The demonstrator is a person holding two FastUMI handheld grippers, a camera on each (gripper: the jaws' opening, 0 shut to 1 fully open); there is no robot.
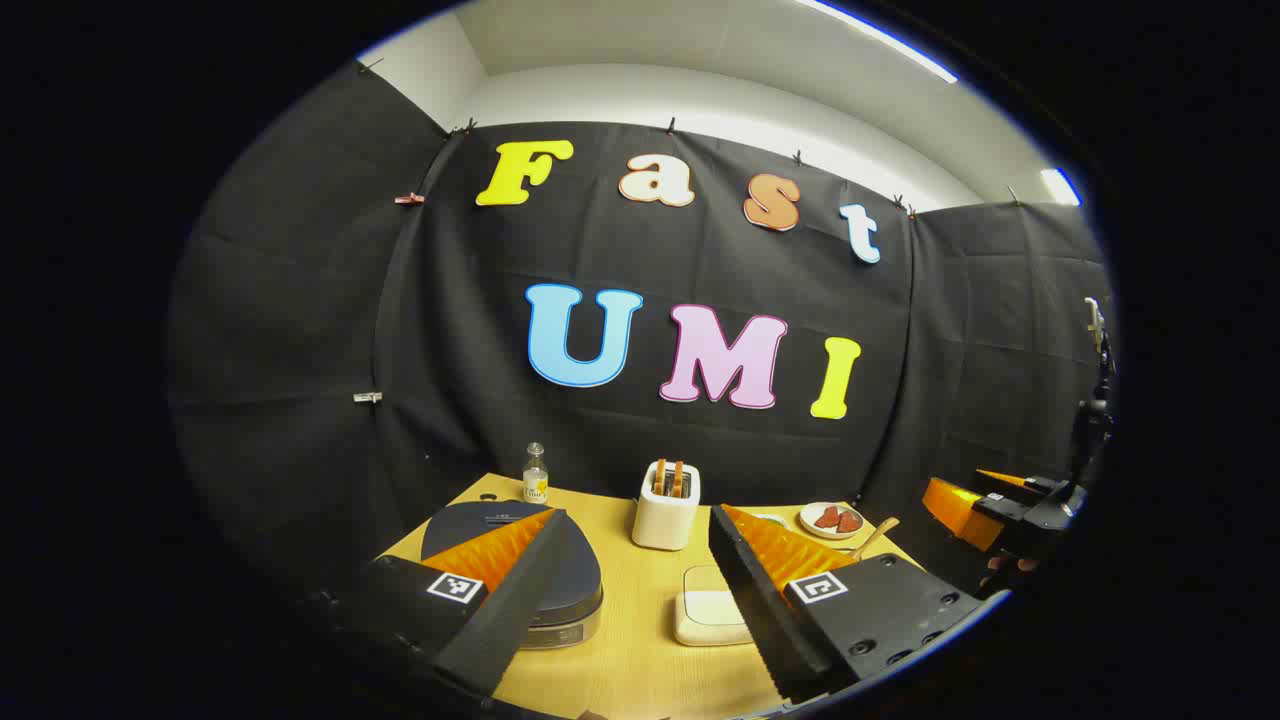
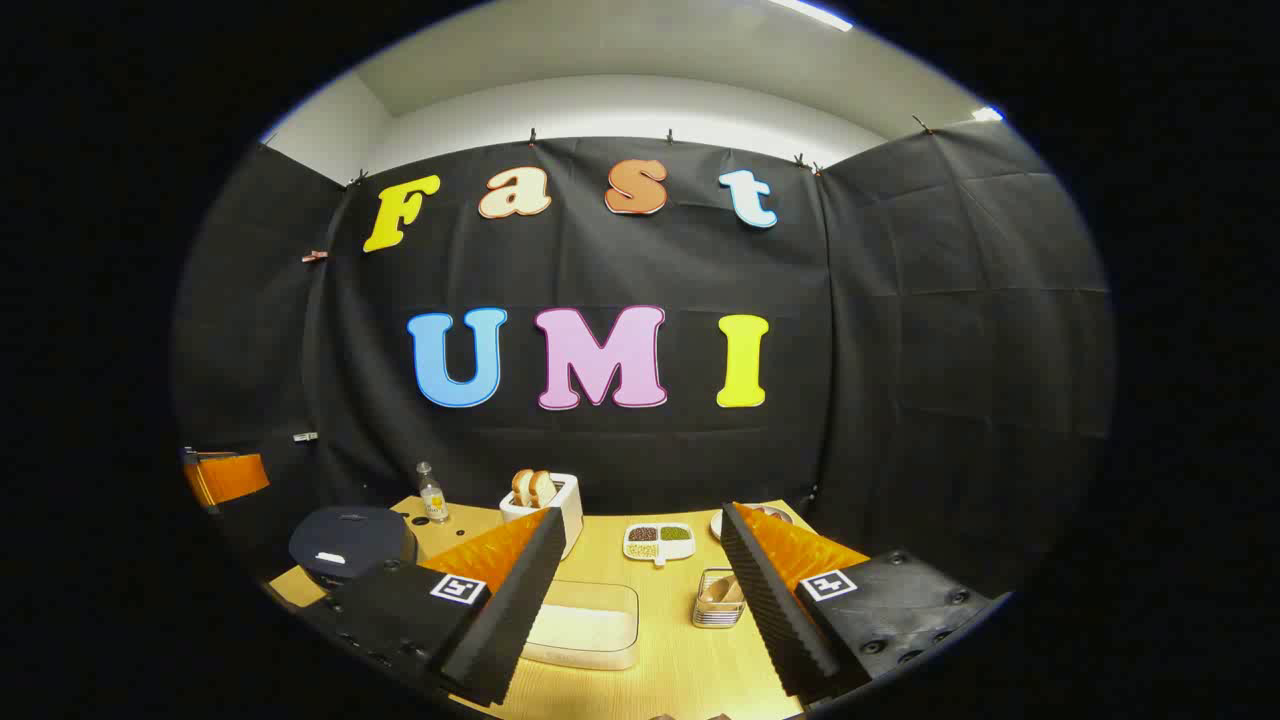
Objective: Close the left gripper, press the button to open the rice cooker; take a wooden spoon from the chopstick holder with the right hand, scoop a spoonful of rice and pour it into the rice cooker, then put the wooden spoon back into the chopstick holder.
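Both grippers hang above the near edge of a pale wooden table, and neither holds anything. In the left gripper view, the left gripper sits at the bottom of the frame with its fingers spread wide apart; each finger carries a small square black-and-white marker, which is a pattern and not readable writing. Behind its left finger, at lower left, the rice cooker rests on the table with its dark lid down. Just right of it, between the fingers, lies a shallow clear container of white rice. Farther back, at the centre, stands a white toaster with two slices in its slots, and to its left a small glass bottle whose label is too small to read. A small plate with reddish pieces sits toward the right, with a wooden spoon handle poking up beside it. At the right edge, the right gripper floats off the table. In the right gripper view, its fingers likewise stand wide apart at the bottom of the frame. Between them lie the rice container and, to the right, a wire chopstick holder with the wooden spoon resting in it. A white divided dish of grains sits behind them.
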